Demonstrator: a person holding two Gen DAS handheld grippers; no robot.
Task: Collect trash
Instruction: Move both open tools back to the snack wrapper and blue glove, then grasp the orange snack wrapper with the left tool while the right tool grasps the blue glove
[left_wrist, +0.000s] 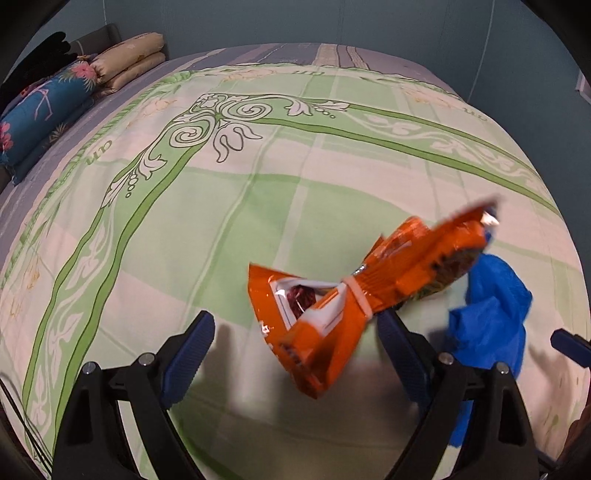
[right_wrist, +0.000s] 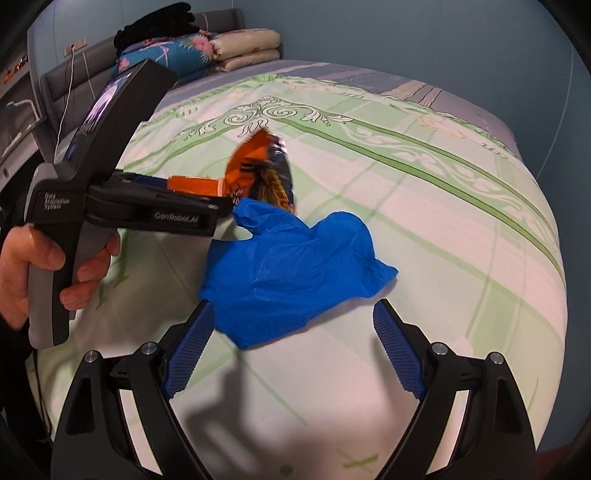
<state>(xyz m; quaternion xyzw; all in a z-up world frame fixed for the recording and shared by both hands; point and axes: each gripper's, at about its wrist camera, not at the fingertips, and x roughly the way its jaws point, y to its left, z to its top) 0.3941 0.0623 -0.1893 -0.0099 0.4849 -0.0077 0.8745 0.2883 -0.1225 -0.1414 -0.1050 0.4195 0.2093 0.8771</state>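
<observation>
Left gripper (left_wrist: 295, 350) spread wide around the orange snack bag (left_wrist: 354, 295), gripping nothing, while right gripper (right_wrist: 295, 339) gapes empty beside the blue bag (right_wrist: 295, 266) mid-bed (right_wrist: 461, 229).

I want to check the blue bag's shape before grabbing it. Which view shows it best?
The right wrist view: the blue bag lies whole and unobstructed on the bedspread, ahead of the right claw. The left wrist view shows only part of it, behind a finger.
</observation>
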